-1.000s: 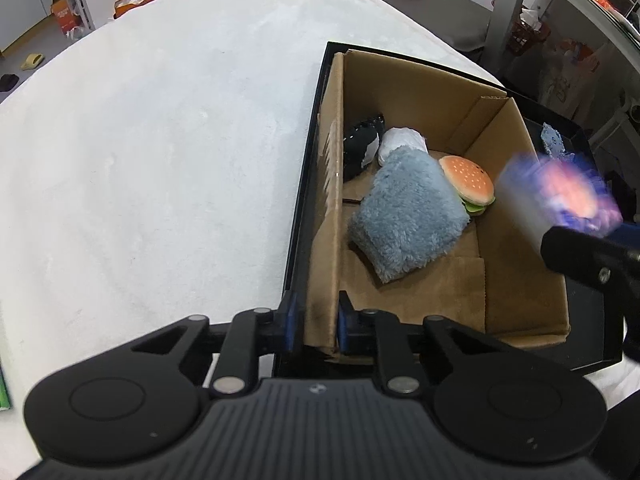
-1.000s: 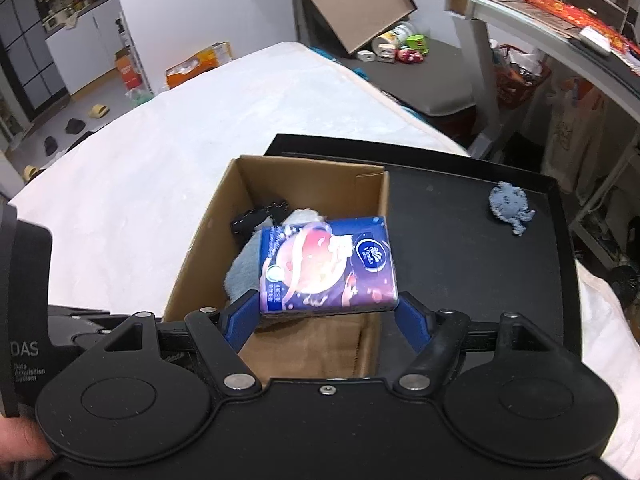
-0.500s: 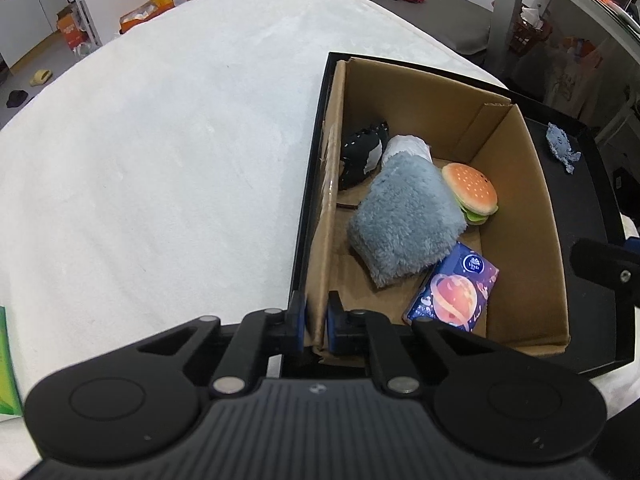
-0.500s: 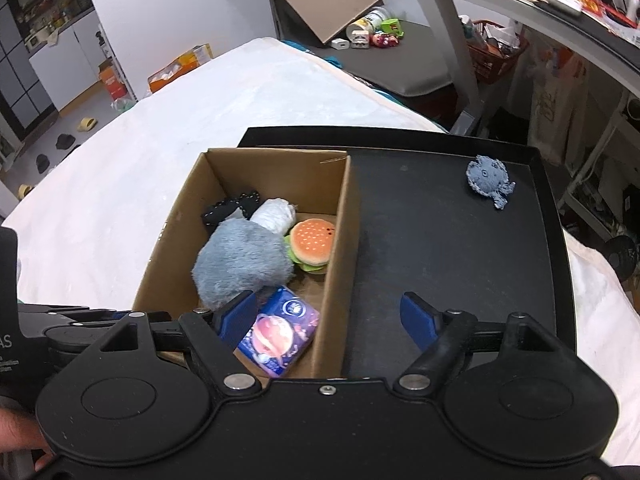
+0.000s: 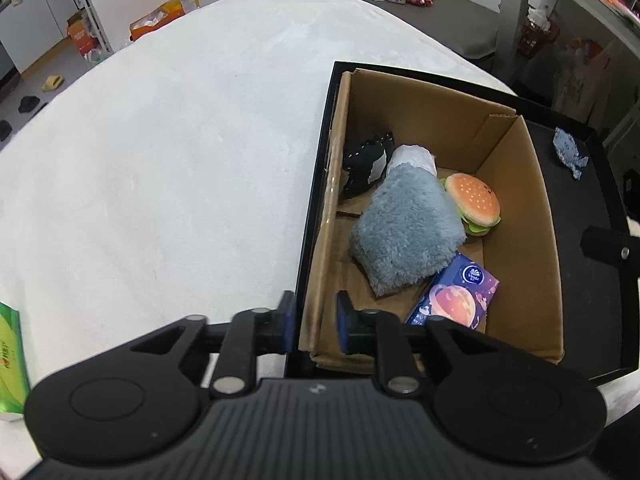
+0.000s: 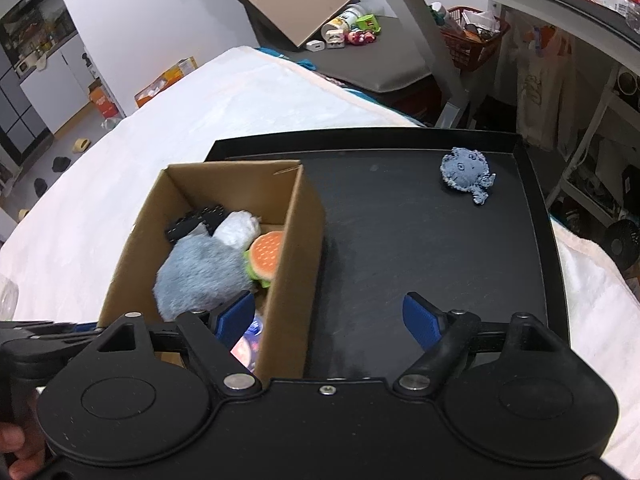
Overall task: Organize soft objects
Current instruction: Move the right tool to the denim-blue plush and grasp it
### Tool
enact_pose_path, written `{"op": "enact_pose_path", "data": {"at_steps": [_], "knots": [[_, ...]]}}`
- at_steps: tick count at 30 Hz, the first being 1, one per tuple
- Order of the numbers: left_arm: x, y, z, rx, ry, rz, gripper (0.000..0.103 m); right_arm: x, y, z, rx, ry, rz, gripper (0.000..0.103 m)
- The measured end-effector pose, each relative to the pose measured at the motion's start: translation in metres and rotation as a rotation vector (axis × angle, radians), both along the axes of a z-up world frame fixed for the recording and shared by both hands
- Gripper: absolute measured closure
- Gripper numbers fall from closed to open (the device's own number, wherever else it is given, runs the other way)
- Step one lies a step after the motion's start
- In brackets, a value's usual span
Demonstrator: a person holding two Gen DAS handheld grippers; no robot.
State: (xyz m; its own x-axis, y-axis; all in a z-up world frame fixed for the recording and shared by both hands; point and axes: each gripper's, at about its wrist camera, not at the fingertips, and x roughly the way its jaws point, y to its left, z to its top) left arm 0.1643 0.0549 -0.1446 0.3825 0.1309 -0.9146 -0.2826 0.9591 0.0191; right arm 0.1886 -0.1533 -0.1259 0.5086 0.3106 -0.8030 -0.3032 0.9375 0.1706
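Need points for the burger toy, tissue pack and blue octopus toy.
burger toy [image 5: 472,196], left wrist view, on the bun top.
tissue pack [image 5: 456,300], left wrist view, on its printed face.
blue octopus toy [image 6: 464,172], right wrist view, on its round body.

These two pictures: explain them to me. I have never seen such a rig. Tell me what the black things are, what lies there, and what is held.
A person holds a two-finger gripper in each hand; each picture comes from a camera on one. The left gripper straddles the cardboard box wall; its jaws have just been opening. The right gripper is open and empty, its jaws widening. In the box lie a grey plush, a burger toy, a tissue pack, and a black toy. A blue knitted toy lies on the black tray.
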Motion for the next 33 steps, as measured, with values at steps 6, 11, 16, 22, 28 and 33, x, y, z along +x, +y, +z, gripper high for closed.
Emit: {"op": "enact_pose_path", "data": {"at_steps": [6, 11, 16, 22, 28, 33], "knots": [[0.01, -0.01, 0.005, 0.056, -0.01, -0.005, 0.038, 0.017, -0.018, -0.012, 0.02, 0.001, -0.026, 0.02], [0.019, -0.018, 0.006, 0.088, 0.005, -0.003, 0.032, 0.03, -0.032, -0.021, 0.022, -0.023, -0.062, 0.013], [0.029, -0.024, 0.009, 0.11, 0.014, 0.011, 0.03, 0.045, -0.045, -0.029, 0.031, -0.032, -0.089, 0.009], [0.044, -0.036, 0.012, 0.115, 0.014, -0.004, 0.022, 0.065, -0.058, -0.04, 0.052, -0.024, -0.117, 0.009], [0.059, -0.047, 0.009, 0.12, 0.023, -0.03, 0.019, 0.085, -0.068, -0.051, 0.075, -0.01, -0.137, 0.009], [0.071, -0.053, 0.002, 0.138, 0.043, -0.027, 0.018, 0.102, -0.073, -0.058, 0.086, -0.001, -0.149, 0.008]]}}
